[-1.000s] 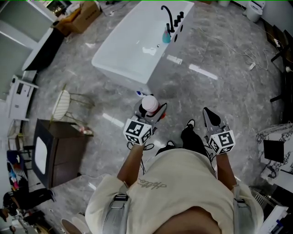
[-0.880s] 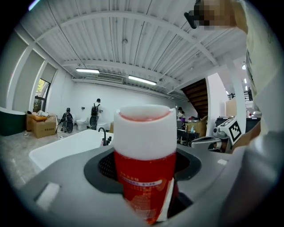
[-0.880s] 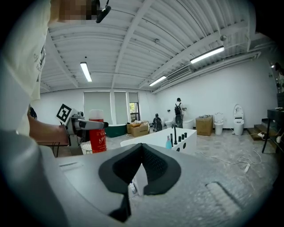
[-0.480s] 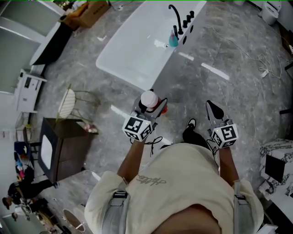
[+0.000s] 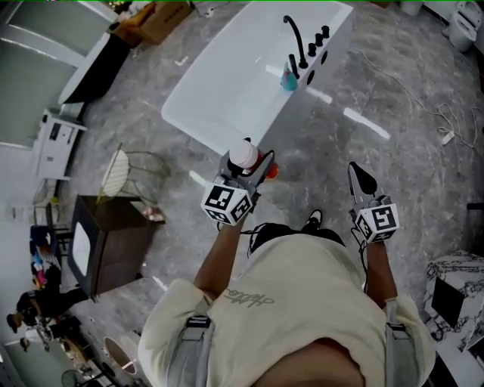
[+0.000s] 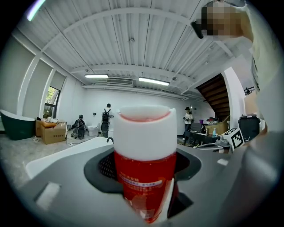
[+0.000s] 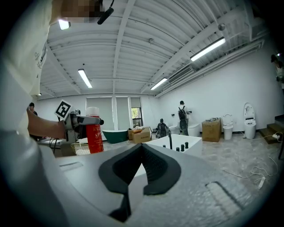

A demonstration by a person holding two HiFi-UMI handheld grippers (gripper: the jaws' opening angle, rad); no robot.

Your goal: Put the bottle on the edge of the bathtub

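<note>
A red bottle with a white cap stands upright between the jaws of my left gripper, which is shut on it. The left gripper view shows the bottle filling the gap between the dark pads. The white bathtub lies ahead on the grey floor, with a black faucet and a teal bottle on its right rim. My right gripper is shut and holds nothing. Its view shows the held bottle at left and the tub ahead.
A wire-frame stool and a dark cabinet stand on the left. A cardboard box sits beyond the tub. Cables trail over the floor at right. People stand far back in the room.
Both grippers have moved forward toward the bathtub, which now lies closer in the head view. The left gripper still holds the bottle upright.
</note>
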